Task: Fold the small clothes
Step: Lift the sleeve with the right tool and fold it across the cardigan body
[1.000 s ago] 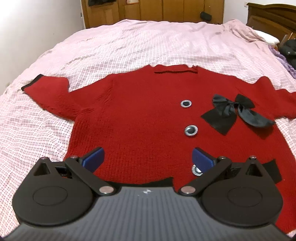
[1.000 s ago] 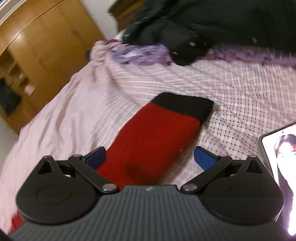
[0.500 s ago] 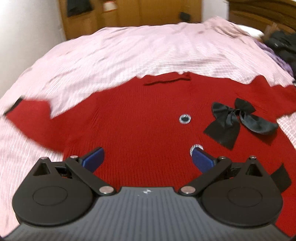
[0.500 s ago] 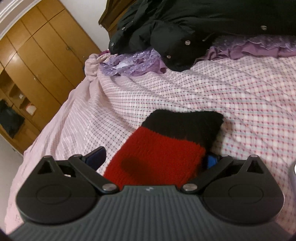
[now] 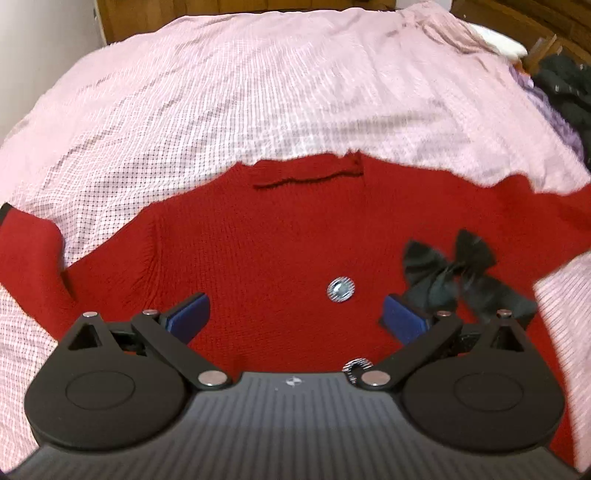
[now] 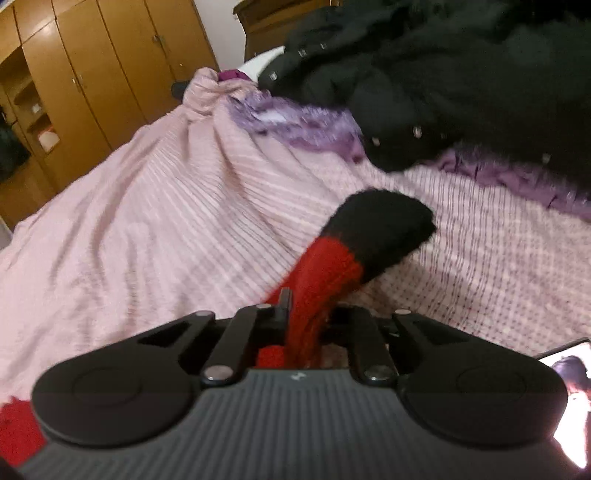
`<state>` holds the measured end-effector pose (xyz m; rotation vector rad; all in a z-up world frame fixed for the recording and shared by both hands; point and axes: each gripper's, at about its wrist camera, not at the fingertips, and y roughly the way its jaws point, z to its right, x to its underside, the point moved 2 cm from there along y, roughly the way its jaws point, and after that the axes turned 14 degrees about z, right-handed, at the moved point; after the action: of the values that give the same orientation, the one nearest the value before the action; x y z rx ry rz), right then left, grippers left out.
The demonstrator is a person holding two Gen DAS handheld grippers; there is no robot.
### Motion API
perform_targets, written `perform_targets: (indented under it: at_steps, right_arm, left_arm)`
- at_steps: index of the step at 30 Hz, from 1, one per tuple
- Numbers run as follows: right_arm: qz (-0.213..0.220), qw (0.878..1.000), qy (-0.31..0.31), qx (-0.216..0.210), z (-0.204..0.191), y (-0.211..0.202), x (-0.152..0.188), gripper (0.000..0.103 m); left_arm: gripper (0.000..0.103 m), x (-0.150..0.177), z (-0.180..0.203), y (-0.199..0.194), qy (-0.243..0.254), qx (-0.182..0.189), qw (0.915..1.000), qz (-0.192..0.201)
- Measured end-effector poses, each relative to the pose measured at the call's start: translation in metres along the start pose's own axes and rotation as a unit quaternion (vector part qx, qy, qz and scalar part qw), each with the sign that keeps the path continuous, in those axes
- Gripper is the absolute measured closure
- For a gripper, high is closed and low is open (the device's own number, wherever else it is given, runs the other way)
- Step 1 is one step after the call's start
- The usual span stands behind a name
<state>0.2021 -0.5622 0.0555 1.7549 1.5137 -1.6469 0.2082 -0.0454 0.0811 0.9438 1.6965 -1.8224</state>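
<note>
A small red knit cardigan (image 5: 266, 243) lies flat, front up, on the pink checked bedspread (image 5: 258, 92). It has silver buttons (image 5: 341, 288) down the middle and a black bow (image 5: 458, 275) on its right side. My left gripper (image 5: 293, 317) is open and hovers low over the cardigan's chest, holding nothing. My right gripper (image 6: 306, 317) is shut on the cardigan's right sleeve (image 6: 325, 273), just behind the black cuff (image 6: 380, 225), and the sleeve is bunched and lifted off the bed.
A black coat (image 6: 443, 74) and a purple garment (image 6: 303, 125) are heaped at the bed's right side. A lit phone screen (image 6: 569, 387) lies by my right gripper. A wooden wardrobe (image 6: 92, 74) and a headboard (image 5: 535, 22) stand beyond the bed.
My right gripper moved onto the sleeve, shut on it and lifted it. My left gripper moved forward over the cardigan, from the hem towards the chest, still open.
</note>
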Motion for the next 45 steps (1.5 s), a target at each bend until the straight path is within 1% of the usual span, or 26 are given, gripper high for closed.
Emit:
perform_targets:
  at_steps: [2,7,10,15,19,21,25,30,35,40,41,43,44,45]
  right_arm:
    - [0.001,1.000,0.007,-0.006,-0.007,-0.015,-0.012,0.090]
    - [0.013,1.000,0.017,-0.021,-0.031,-0.053,-0.045,0.090]
    - [0.004,0.999,0.014,-0.033,-0.053,-0.072,-0.056,0.091]
    - [-0.001,0.998,-0.004,-0.063,-0.101,-0.109,-0.058,0.091]
    - [0.001,0.996,-0.013,-0.090,-0.141,-0.131,-0.051,0.091]
    - [-0.006,0.995,-0.010,-0.103,-0.159,-0.138,-0.044,0.091]
    - [-0.019,0.990,-0.018,-0.135,-0.200,-0.149,-0.025,0.091]
    - [-0.045,0.982,-0.044,-0.180,-0.253,-0.154,0.010,0.091]
    - [-0.087,0.968,-0.084,-0.218,-0.298,-0.154,0.060,0.091]
    - [-0.126,0.956,-0.119,-0.237,-0.329,-0.149,0.111,0.090]
    - [-0.139,0.952,-0.127,-0.241,-0.335,-0.146,0.122,0.088]
    - [-0.170,0.946,-0.137,-0.240,-0.341,-0.143,0.140,0.088]
    - [-0.184,0.943,-0.141,-0.238,-0.344,-0.144,0.147,0.084]
    - [-0.196,0.941,-0.146,-0.235,-0.346,-0.145,0.153,0.075]
  left_arm:
    - [0.000,-0.013,0.005,-0.008,-0.001,-0.004,1.0000,-0.002]
    - [0.000,-0.046,0.013,-0.039,0.028,-0.028,0.9992,0.000]
    - [0.000,-0.064,0.013,-0.061,0.033,-0.038,0.9987,0.000]
    - [0.000,-0.084,0.003,-0.093,0.023,-0.051,0.9984,-0.008]
    - [0.000,-0.093,-0.014,-0.114,0.022,-0.066,0.9975,-0.005]
    - [0.000,-0.096,-0.025,-0.124,0.016,-0.077,0.9969,-0.003]
    - [0.000,-0.098,-0.053,-0.138,-0.003,-0.096,0.9954,0.002]
    - [0.000,-0.097,-0.086,-0.150,-0.027,-0.113,0.9932,0.011]
    - [0.000,-0.088,-0.111,-0.153,-0.042,-0.132,0.9902,0.017]
    - [0.000,-0.072,-0.128,-0.146,-0.063,-0.144,0.9876,0.009]
    - [0.000,-0.069,-0.131,-0.144,-0.066,-0.144,0.9873,0.006]
    - [0.000,-0.062,-0.134,-0.141,-0.071,-0.146,0.9868,0.000]
    - [0.000,-0.060,-0.135,-0.140,-0.073,-0.145,0.9867,-0.003]
    - [0.000,-0.057,-0.134,-0.139,-0.074,-0.145,0.9867,-0.004]
